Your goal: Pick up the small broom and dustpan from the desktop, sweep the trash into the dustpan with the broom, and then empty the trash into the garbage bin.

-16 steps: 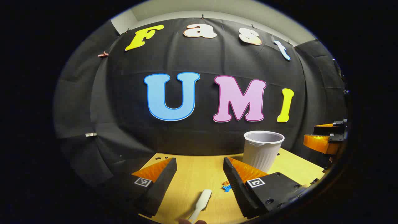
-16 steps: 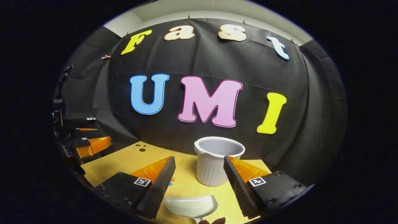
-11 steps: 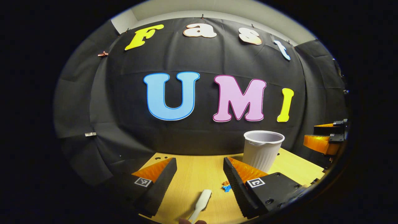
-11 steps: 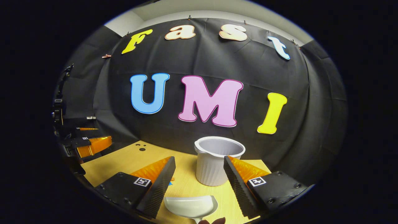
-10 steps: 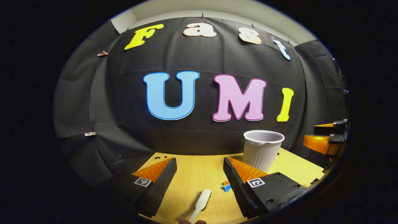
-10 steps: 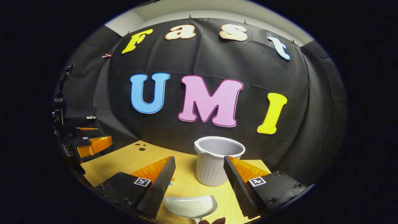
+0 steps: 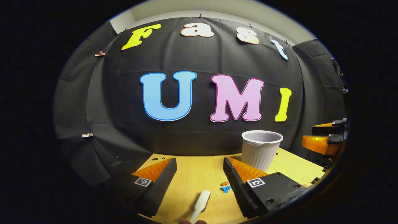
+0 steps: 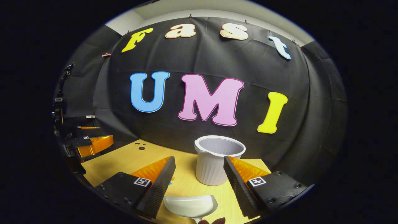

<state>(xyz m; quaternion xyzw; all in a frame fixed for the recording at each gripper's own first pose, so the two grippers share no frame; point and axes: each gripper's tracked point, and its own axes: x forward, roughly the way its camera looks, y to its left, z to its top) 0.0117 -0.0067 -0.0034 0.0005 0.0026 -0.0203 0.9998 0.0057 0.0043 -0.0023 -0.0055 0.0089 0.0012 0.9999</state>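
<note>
Desk (image 7: 192,174) of light wood, black cloth wall behind it. Left gripper (image 7: 199,174) hangs above the desk, jaws spread wide, nothing between them. Below it in the left gripper view lies the white broom (image 7: 200,202), handle end pointing up and a bit right, flat on the desk between the two fingers but not touched by them; its lower end runs off the bottom edge, where a fingertip of a person shows. Trash (image 7: 225,186), a few small orange and blue bits, sits on the desk just right of the broom, close against the inner side of the right finger as seen. White ribbed bin (image 7: 260,151), upright, open top, stands farther back on the right side of the desk. Right gripper shows at the far right edge of that view, well apart from the bin.

Right gripper view: right gripper (image 8: 199,172) also wide open, holding nothing. White dustpan (image 8: 190,206) lies on the desk low between its fingers, open mouth facing away, handle running off the bottom edge; not gripped. Bin (image 8: 214,161) stands right behind the dustpan, partly covered by the right finger. Bits of trash (image 8: 170,181) peek out beside the left finger. Left gripper (image 8: 90,141) at far left, above the desk edge, well apart from the dustpan.
</note>
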